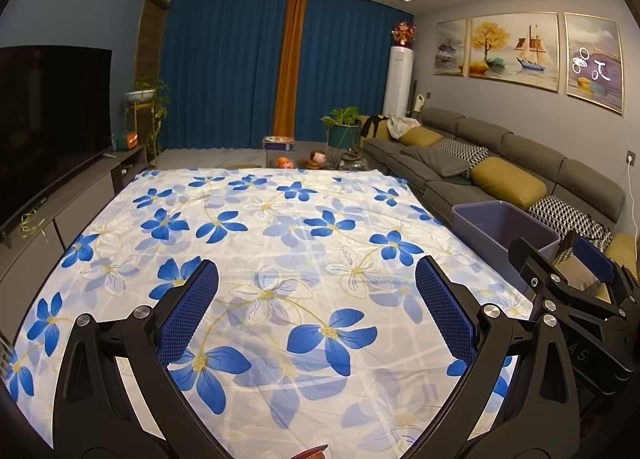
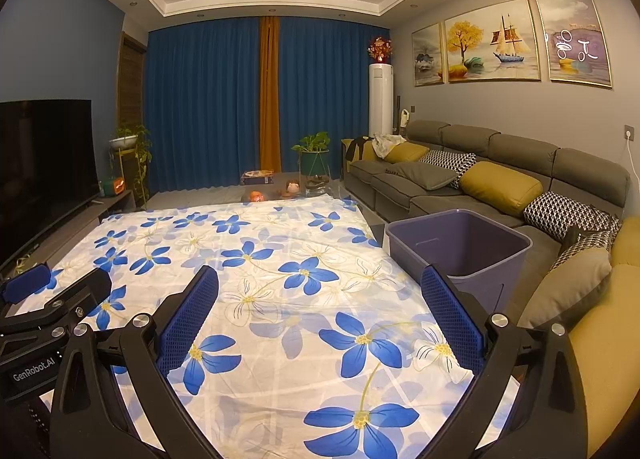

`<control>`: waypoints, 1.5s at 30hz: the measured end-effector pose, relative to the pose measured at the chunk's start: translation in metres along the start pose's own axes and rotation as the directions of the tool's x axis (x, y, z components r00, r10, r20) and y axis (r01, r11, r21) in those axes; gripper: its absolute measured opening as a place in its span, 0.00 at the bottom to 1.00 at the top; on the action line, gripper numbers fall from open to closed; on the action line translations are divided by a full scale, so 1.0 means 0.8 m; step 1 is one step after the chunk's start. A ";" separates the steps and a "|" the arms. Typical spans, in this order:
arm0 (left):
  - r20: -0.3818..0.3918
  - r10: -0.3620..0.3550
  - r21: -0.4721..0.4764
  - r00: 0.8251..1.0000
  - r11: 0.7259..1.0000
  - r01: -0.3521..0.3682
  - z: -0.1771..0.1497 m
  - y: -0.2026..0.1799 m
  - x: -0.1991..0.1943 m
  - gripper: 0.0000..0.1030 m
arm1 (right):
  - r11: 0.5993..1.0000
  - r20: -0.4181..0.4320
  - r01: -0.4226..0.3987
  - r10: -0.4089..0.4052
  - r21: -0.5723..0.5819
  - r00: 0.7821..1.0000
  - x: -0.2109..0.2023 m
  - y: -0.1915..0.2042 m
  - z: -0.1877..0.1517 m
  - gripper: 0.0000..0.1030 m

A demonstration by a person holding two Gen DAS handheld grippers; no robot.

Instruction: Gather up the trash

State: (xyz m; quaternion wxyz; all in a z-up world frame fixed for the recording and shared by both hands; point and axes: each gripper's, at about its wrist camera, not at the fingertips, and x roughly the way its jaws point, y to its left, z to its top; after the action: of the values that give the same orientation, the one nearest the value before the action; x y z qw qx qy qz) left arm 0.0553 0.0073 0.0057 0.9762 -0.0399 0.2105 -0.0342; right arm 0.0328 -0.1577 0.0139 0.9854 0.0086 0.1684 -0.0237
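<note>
Where the left wrist view is cut by its bottom edge, a small reddish object (image 1: 310, 452) shows only in part and cannot be identified. Left gripper (image 1: 316, 311) fingers spread wide, empty, above the floral cloth (image 1: 280, 227); purple bin (image 1: 500, 233) at its right edge.

Right wrist view: right gripper (image 2: 320, 315) fingers likewise spread, holding nothing; bin (image 2: 460, 247) beside the cloth's (image 2: 260, 259) right edge, interior mostly hidden.

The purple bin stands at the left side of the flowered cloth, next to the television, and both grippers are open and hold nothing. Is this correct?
Not quite: the purple bin stands at the right side of the flowered cloth, next to the sofa, as the right wrist view shows. The rest holds: the left gripper and the right gripper are open and hold nothing.
</note>
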 end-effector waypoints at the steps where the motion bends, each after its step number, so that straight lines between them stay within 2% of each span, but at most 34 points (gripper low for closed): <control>1: 0.000 0.000 0.000 1.000 1.000 0.000 0.000 0.000 0.000 0.94 | 1.000 0.001 -0.001 0.001 0.000 1.000 0.000 0.000 0.000 0.95; 45: -0.007 -0.004 -0.005 1.000 1.000 0.004 0.005 -0.004 0.000 0.94 | 1.000 0.001 0.001 -0.001 0.002 1.000 0.000 -0.002 0.005 0.95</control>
State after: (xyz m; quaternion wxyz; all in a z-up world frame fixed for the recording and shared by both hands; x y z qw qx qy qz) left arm 0.0565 0.0045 0.0095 0.9753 -0.0425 0.2138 -0.0356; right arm 0.0339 -0.1594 0.0174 0.9855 0.0095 0.1678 -0.0245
